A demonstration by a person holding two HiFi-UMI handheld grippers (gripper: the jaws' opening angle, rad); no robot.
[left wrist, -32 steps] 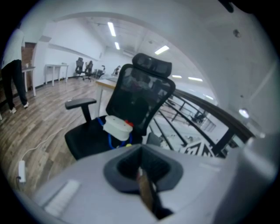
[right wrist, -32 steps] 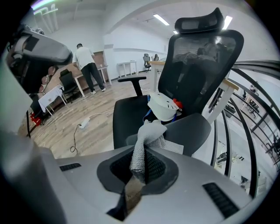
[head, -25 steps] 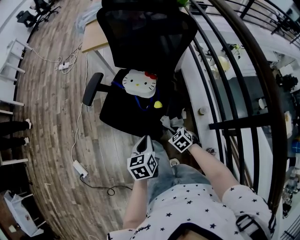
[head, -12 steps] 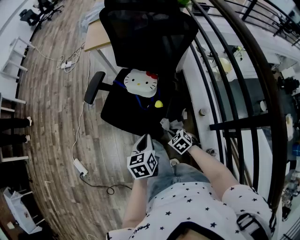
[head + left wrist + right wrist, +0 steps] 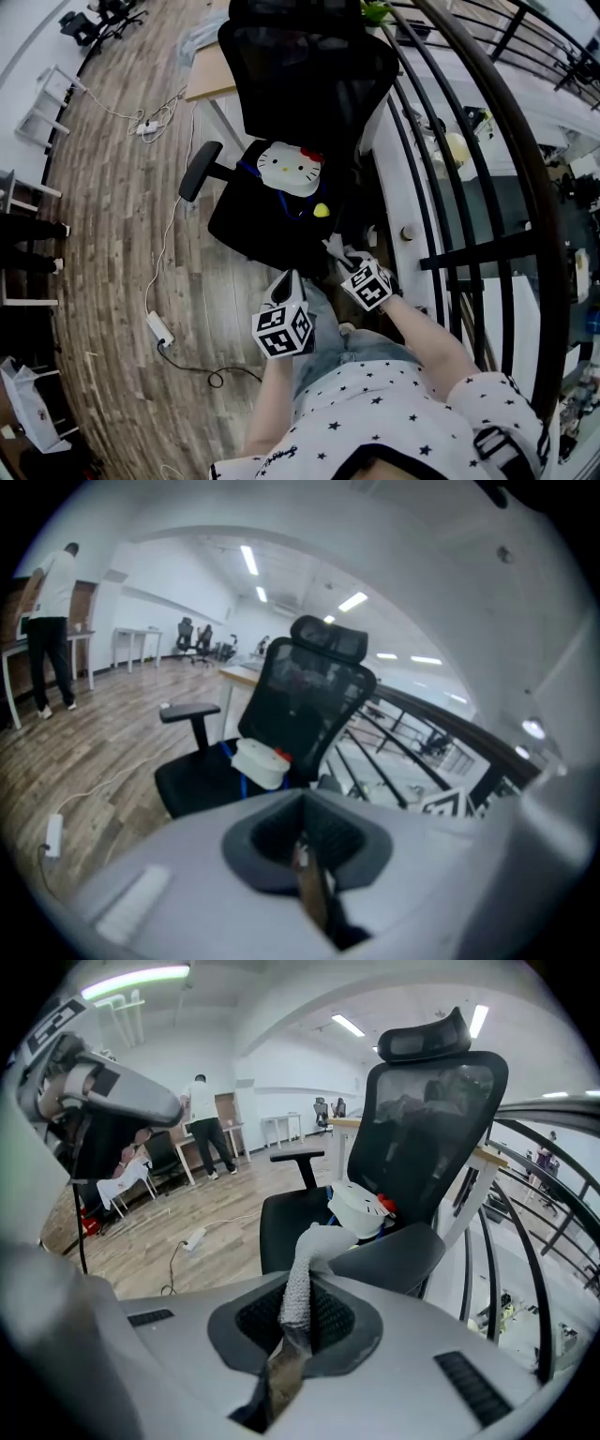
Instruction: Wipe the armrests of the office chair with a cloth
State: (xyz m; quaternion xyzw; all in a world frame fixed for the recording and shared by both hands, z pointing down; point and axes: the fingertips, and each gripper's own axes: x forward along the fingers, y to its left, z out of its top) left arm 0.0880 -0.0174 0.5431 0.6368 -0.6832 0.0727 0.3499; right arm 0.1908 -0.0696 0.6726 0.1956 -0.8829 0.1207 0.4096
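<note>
While the person is looking steeply down in the head view, the black office chair (image 5: 309, 84) is standing ahead on the wooden floor (image 5: 112, 234), close beside a dark railing (image 5: 441, 141). A white cat-face cushion (image 5: 289, 169) is lying on the seat. One armrest (image 5: 200, 171) is sticking out at the picture's left, well apart from both tools. The left gripper (image 5: 289, 278) is hanging just short of the seat's front edge. The right gripper (image 5: 341, 257) is reaching in at the seat's railing side, with a pale cloth (image 5: 332, 246) bunching at its tip. A white power strip (image 5: 157, 329) is lying on the floor to the left.

In the left gripper view, the jaws are sitting pressed together with nothing between them. They are pointing toward the chair, which is standing a little way off. A person (image 5: 52, 621) is standing by a desk at the far left.

In the right gripper view, the jaws are clamping the grey knitted cloth. It is running up from between them, and its free end is draping onto the near armrest (image 5: 394, 1258), touching the pad's front corner. The other armrest is standing beyond the seat, and the cushion is showing just behind the cloth.
</note>
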